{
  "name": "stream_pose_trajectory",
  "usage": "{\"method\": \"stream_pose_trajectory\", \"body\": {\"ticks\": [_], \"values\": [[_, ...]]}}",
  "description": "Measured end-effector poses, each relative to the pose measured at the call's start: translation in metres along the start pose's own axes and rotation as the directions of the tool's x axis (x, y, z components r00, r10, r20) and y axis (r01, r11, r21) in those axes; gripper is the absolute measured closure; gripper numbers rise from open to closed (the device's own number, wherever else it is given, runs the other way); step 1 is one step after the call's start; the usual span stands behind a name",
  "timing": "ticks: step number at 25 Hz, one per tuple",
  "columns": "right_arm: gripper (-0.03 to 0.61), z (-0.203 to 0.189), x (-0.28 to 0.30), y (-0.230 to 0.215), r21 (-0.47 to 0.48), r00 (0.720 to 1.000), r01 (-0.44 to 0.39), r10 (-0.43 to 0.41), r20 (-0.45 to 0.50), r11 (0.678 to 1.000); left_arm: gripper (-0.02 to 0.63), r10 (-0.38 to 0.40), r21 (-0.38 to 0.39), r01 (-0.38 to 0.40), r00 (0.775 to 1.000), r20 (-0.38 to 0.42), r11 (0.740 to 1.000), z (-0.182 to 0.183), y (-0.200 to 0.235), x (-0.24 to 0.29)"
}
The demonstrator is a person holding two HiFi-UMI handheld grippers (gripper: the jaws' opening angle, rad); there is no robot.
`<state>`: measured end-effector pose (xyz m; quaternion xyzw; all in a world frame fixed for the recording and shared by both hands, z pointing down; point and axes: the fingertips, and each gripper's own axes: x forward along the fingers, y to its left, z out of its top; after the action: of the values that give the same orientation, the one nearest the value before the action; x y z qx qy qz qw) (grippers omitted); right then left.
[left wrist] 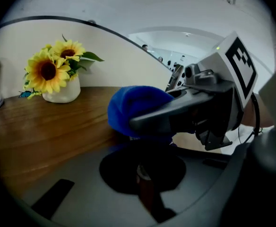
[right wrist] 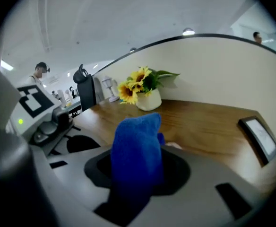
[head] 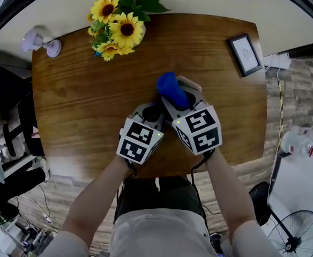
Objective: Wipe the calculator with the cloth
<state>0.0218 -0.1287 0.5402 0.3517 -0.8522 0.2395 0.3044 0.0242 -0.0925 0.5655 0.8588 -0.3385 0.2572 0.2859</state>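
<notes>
Your right gripper (head: 173, 97): jaws clamped on the cloth (head: 171, 88), bunched for wiping | calculator (head: 192, 83): under the cloth, your side of the flowers (head: 116, 28) | your left gripper (head: 150, 111): jaws together, empty, alongside, likely steadying.

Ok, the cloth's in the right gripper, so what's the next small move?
Probably ease the right gripper down and drag the blue cloth across the calculator. The cloth is clamped in its jaws and bunched right over the pale calculator, only an edge of which shows. Whether they touch isn't clear.

The cloth (head: 172, 90) looks fuzzy and matt, the wooden table (head: 81, 106) smooth, slightly glossy.
</notes>
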Motion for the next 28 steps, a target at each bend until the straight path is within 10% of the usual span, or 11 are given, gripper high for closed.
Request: {"method": "stream_pose_trajectory", "body": {"ticks": [19,28], "values": [[0.456,-0.098,-0.099,-0.076,0.085,0.936,0.291,-0.265,-0.231,0.953,0.611,0.002,-0.025,-0.003,0.999,-0.048,1.0,-0.003,0.001,0.001],[0.454,-0.042,-0.155,-0.065,0.147,0.953,0.3,-0.289,-0.095,0.942,0.612,0.12,-0.006,-0.12,0.993,-0.008,0.993,0.019,0.011,-0.042]]}}
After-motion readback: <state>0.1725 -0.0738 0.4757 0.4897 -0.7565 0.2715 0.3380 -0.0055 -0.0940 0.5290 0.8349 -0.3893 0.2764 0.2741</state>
